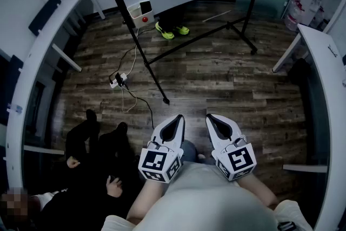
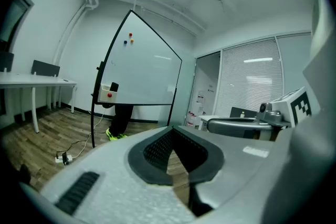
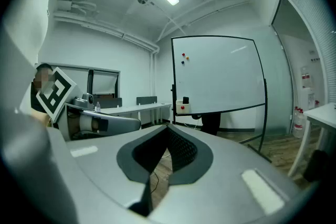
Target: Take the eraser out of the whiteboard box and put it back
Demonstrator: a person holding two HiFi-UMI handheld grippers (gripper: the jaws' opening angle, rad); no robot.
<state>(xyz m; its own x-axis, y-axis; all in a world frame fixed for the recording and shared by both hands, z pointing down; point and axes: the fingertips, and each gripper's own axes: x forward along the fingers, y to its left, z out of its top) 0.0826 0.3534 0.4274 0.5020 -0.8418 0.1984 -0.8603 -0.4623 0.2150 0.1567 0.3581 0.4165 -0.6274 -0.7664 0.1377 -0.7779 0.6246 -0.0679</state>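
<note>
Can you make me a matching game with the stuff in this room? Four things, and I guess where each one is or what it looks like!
Things:
1. shoes
2. power strip
3. box
4. right claw

Clues:
A. hangs on the whiteboard stand
B. shut, nothing in it
C. yellow-green
D. on the floor, cables plugged in

Pairs: 1-C, 2-D, 3-A, 4-B.

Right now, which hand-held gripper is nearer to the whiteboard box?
Left. In the head view the whiteboard box sits ahead and to the left; the left hand-held gripper is on that side, the right hand-held gripper farther right. Both are well short of it.
</note>
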